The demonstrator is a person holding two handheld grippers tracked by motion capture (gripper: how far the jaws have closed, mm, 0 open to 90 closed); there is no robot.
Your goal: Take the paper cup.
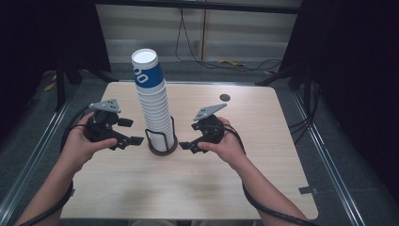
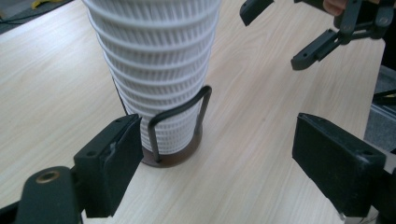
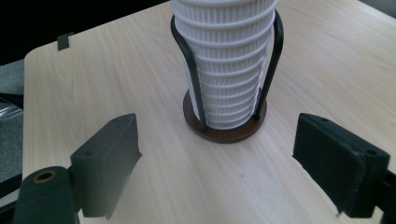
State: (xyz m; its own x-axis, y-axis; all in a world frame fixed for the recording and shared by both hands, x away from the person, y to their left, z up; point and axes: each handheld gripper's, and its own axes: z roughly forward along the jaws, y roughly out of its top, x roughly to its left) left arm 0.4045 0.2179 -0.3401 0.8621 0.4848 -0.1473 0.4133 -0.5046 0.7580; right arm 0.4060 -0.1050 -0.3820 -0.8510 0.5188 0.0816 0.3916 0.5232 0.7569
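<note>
Flanking a tall stack of paper cups (image 1: 153, 101), two hand-held grippers sit level with its lower part, neither touching it.

- Stack: white ribbed cups, nested upside down, topmost one blue-banded (image 1: 147, 70); leans slightly toward the left. Seated in a wire cup holder (image 1: 163, 141) with a round brown base, near the middle of the wooden table (image 1: 244, 179).
- Left gripper (image 1: 128, 132): jaws spread apart, holding nothing; stack just beside its inner jaw.
- Right gripper (image 1: 188, 136): jaws spread apart, holding nothing; stack ahead, centred between them.
- Step judged in hand: approach to take the top cup.
- Handling advice: grip one cup's rim only, lightly, since paper walls crush; lift along the stack's lean; let the other gripper steady the cups below so the holder does not tip.
</note>
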